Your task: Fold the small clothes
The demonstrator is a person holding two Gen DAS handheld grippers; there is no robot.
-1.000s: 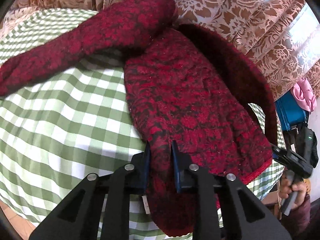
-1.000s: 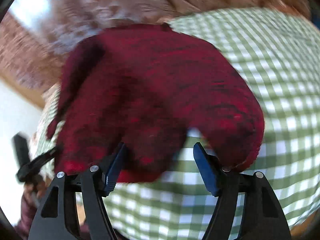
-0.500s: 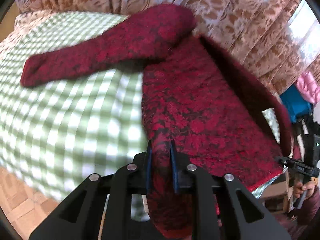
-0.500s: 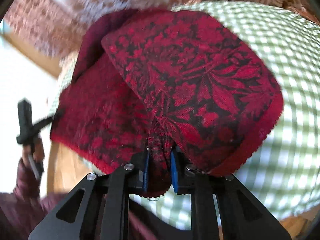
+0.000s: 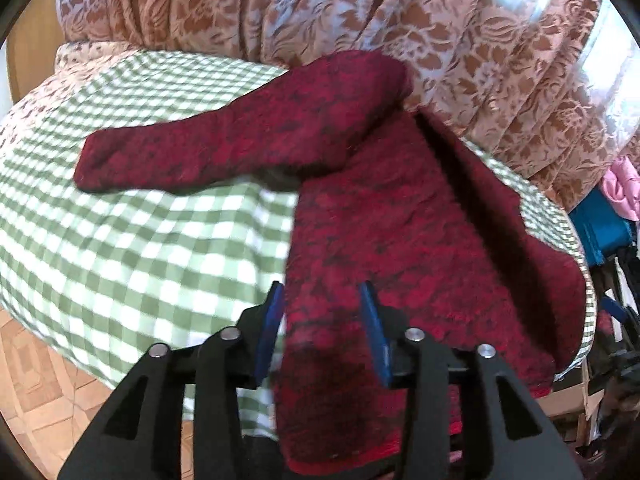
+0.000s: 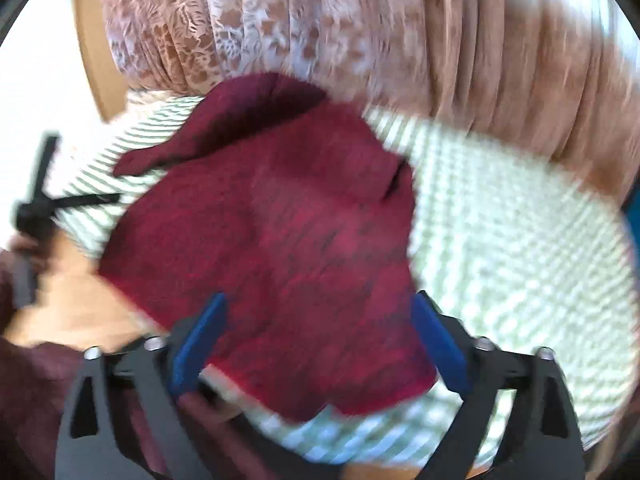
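Blue pads of the left gripper point(image 5: 322, 328) are seen opening at the bottom centre of its frame with the hem of the red patterned garment point(image 5: 400, 216) loose between them, while the right gripper point(image 6: 316, 340) is spread wide and opening over the same garment, nothing being pinched. Since the hem is draped over the near edge of the green checked tablecloth point(image 5: 132, 248), the cloth could be dragged down by its own weight and the fold undone. Floral curtains point(image 5: 400, 16) are hung across the top behind the table, and patterned flooring point(image 5: 36, 384) is seen at lower left.
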